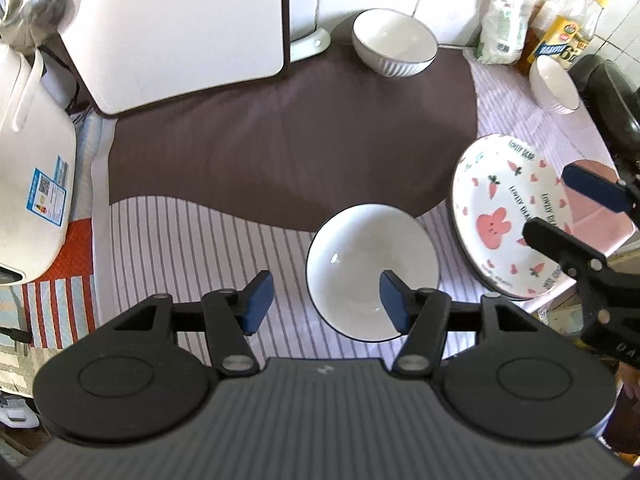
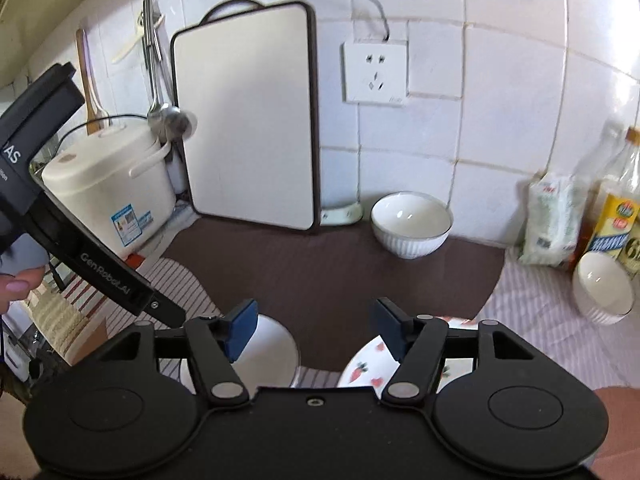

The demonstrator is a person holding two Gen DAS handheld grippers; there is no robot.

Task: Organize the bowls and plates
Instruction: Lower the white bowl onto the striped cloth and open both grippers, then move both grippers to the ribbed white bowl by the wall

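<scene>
Here, from the left wrist, the left gripper (image 1: 326,300) hangs empty, jaws apart, over a white bowl (image 1: 372,270) on the striped cloth (image 1: 180,248), beside the rabbit plate (image 1: 508,216); both look just set down. From the right wrist, the right gripper (image 2: 310,330) is also apart and empty. Next, probably, comes the ribbed bowl (image 2: 411,224) by the wall; the brown mat (image 2: 340,276) between offers room, though the cutting board (image 2: 248,120) stands close.

Left view steeply downward, right view wallward
</scene>
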